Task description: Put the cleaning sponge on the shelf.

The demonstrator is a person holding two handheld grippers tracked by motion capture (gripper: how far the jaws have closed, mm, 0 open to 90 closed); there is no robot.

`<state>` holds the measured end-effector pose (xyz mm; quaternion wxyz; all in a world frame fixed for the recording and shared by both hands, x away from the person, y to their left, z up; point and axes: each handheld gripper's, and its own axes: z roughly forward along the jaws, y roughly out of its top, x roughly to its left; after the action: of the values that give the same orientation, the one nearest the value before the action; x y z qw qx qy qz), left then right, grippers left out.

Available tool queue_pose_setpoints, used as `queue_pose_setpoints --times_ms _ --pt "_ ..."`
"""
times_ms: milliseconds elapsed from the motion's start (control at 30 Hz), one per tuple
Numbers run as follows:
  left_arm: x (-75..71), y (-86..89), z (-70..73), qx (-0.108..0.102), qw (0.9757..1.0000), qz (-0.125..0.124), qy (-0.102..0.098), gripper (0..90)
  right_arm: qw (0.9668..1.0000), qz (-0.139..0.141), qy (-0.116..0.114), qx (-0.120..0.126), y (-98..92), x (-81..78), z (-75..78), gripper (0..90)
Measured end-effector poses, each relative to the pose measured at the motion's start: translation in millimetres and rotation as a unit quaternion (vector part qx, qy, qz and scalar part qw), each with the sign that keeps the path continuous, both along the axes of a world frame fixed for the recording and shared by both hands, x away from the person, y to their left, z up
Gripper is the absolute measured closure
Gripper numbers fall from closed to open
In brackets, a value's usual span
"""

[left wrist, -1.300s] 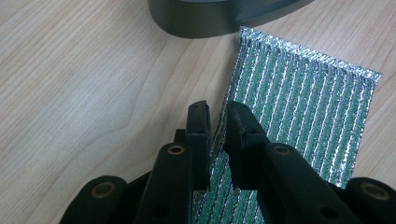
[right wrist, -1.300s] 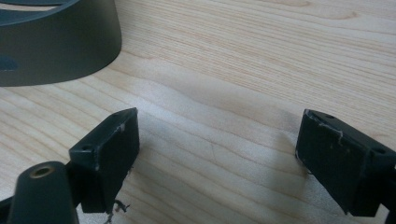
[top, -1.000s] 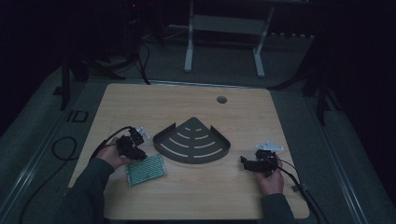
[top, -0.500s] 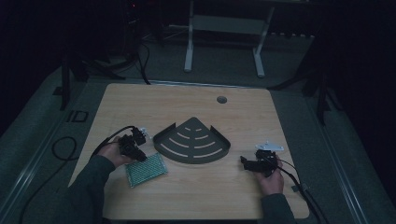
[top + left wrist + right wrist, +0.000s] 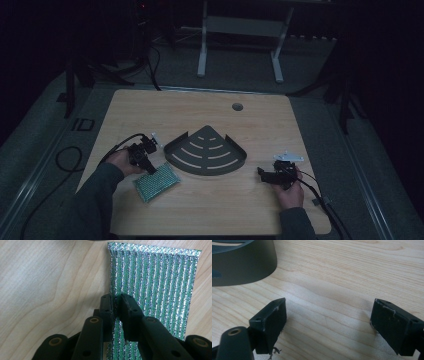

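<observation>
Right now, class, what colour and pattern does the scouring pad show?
Green with glittery silver stripes, the scouring pad shows best in the left gripper view.

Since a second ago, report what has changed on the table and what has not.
The left gripper has just been closing its jaws on the near edge of the green sponge cloth and now pinches it; the hand barely shifted. The cloth lies where it was. The right gripper rests open on the table, and the dark corner shelf sits unmoved.
</observation>
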<state>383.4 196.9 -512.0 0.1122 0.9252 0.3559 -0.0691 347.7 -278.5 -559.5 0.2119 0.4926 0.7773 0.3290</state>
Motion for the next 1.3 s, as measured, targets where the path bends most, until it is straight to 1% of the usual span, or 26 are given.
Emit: queue_pose_setpoints --times_ms 67,200,300,433,467,600,667,733,800,1000,1100,1233,1300 --pt "2.3 0.8 -0.6 -0.003 0.9999 0.005 0.011 82.4 1.0000 0.000 0.000 0.000 0.0 0.0 0.0 13.2" --pt "4.9 1.4 -1.0 -0.005 0.9996 0.013 0.024 85.9 1.0000 0.000 0.000 0.000 0.0 0.0 0.0 13.2" --pt "5.9 1.2 0.1 -0.003 0.9994 0.020 0.029 89.1 1.0000 0.000 0.000 0.000 0.0 0.0 0.0 13.2" --pt "5.6 2.6 2.1 -0.003 0.9991 0.026 0.035 90.0 1.0000 0.000 0.000 0.000 0.0 0.0 0.0 13.2" --pt "5.6 3.1 3.0 -0.001 0.9992 0.023 0.033 90.0 1.0000 0.000 0.000 0.000 0.0 0.0 0.0 13.2" --pt "3.5 6.0 8.7 -0.010 0.9990 0.029 0.032 90.0 1.0000 0.000 0.000 0.000 0.0 0.0 0.0 13.2" --pt "3.0 7.9 12.2 -0.006 0.9991 0.029 0.030 90.0 1.0000 0.000 0.000 0.000 0.0 0.0 0.0 13.2" --pt "2.4 9.2 15.4 -0.008 0.9991 0.029 0.029 90.0 1.0000 0.000 0.000 0.000 0.0 0.0 0.0 13.2" --pt "1.3 10.0 19.8 -0.006 0.9994 0.026 0.022 90.0 1.0000 0.000 0.000 0.000 0.0 0.0 0.0 13.2" --pt "0.0 9.4 28.3 0.007 0.9996 0.026 0.012 90.0 1.0000 0.000 0.000 0.000 0.0 0.0 0.0 13.2" --pt "0.3 9.8 31.5 0.007 0.9995 0.030 0.009 90.0 1.0000 0.000 0.000 0.000 0.0 0.0 0.0 13.2" --pt "-0.9 10.2 39.1 0.006 0.9997 0.025 -0.004 90.0 1.0000 0.000 0.000 0.000 0.0 0.0 0.0 13.2" --pt "-1.6 10.6 42.1 0.006 0.9996 0.027 -0.006 90.0 1.0000 0.000 0.000 0.000 0.0 0.0 0.0 13.2"
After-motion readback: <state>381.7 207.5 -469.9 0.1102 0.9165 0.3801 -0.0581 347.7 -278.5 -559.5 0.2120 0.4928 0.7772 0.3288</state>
